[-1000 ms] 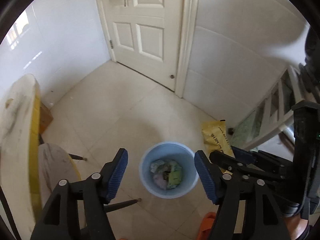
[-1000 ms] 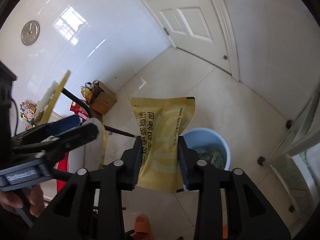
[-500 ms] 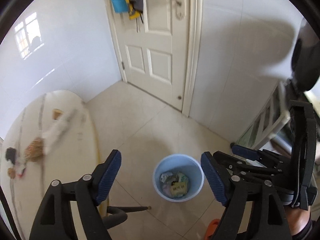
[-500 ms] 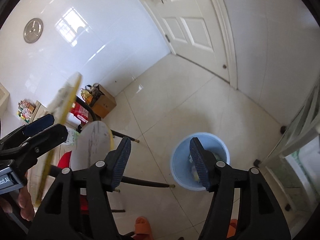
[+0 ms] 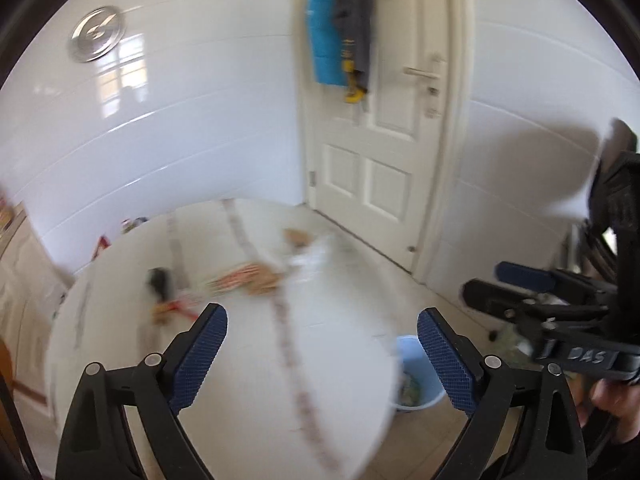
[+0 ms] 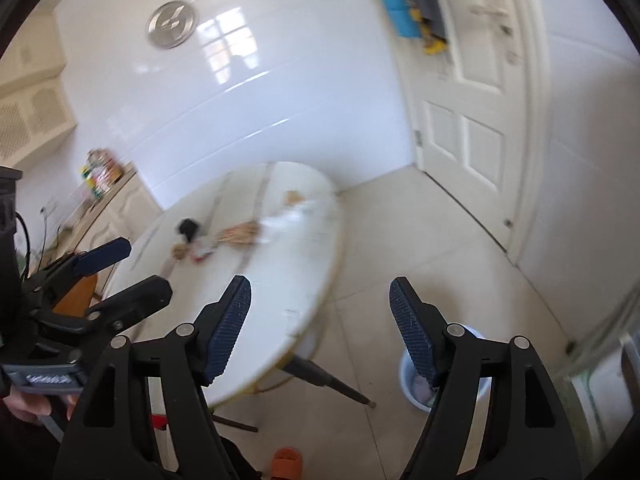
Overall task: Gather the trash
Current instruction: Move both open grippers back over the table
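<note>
Bin (image 6: 416,390) on floor, right of table (image 6: 280,280).

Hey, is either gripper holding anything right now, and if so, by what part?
Nothing is held: left gripper and right gripper both have fingers apart and empty.

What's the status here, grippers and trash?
Left gripper and right gripper open, empty, fingers just spreading. Blurred litter on white table. Blue bin on floor.

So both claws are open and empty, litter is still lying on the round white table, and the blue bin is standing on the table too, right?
Not quite. The blue bin stands on the floor beside the round white table, as the right wrist view shows. The rest holds: the left claw and right claw are open and empty, their jaws having just been opening, and blurred litter lies on the table.
</note>
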Tool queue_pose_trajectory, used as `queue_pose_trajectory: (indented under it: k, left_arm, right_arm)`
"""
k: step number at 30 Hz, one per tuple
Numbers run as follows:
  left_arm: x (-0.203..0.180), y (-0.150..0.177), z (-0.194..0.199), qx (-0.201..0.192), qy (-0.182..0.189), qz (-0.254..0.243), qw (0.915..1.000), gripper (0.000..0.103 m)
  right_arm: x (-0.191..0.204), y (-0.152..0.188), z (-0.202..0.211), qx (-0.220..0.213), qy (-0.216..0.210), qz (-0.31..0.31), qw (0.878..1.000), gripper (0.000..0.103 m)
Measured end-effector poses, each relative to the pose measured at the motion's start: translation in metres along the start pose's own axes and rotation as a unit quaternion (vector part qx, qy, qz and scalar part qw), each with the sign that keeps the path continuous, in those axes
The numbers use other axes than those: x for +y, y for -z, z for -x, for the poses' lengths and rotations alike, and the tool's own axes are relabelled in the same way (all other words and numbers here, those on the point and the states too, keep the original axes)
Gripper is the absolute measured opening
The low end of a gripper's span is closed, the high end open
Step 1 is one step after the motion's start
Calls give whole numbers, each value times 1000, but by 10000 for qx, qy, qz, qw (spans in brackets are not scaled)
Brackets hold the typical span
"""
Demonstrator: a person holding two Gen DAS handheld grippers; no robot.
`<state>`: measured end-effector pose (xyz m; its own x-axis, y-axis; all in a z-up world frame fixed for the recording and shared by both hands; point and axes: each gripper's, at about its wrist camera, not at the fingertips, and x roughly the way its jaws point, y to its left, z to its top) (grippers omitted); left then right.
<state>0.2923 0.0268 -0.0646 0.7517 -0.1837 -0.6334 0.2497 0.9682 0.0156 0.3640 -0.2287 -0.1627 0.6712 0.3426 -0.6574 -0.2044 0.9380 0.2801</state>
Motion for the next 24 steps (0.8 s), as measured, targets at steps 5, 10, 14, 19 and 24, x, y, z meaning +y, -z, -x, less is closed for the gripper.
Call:
queue_pose_trajectory:
  k: [5, 10, 14, 19, 24]
  left_arm:
    - [83, 17, -2, 278, -455, 552, 9970, 94]
    - [142, 24, -24, 540, -675, 992, 9913, 94]
    - [167, 23, -55, 767, -733, 1077, 9885, 94]
    - [191, 3, -112, 944, -740, 1060, 9871, 93]
    - [207, -1, -156, 1105, -731, 1124, 9848, 88]
  right_arm:
    - [51, -5, -37, 267, -101, 402, 9988, 71]
    - [73, -1, -80, 580, -133, 589, 9965, 71]
    - [78, -2, -116, 787, -175, 670, 9945, 71]
    - [88, -8, -159, 1031, -220, 780, 9914, 71]
    - [91, -12, -190, 1215, -226, 804, 9891, 71]
